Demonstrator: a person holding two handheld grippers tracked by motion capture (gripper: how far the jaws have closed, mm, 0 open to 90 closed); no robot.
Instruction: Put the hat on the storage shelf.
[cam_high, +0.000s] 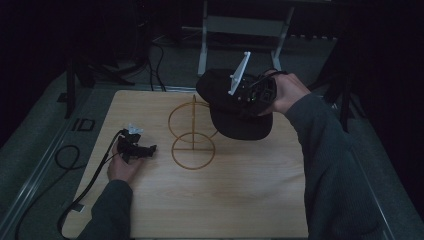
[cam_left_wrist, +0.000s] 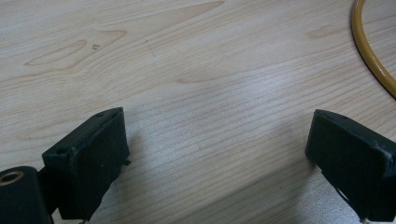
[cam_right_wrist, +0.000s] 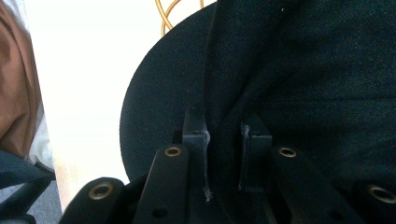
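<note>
My right gripper (cam_high: 250, 95) pinched a fold of the black cap (cam_high: 235, 112), held just above the gold wire stand (cam_high: 192, 135). My left gripper (cam_high: 137, 149) rested spread on the table (cam_high: 225, 200). That thin pinch could slip, or the brim might tip the stand.

Pale, smooth wood-grain table (cam_left_wrist: 196, 70), a matt black cloth cap (cam_right_wrist: 317, 70) and a glossy yellow wire stand (cam_high: 193, 132).

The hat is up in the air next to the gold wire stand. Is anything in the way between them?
Nothing visible is. The right gripper holds the hat right beside the stand.
</note>
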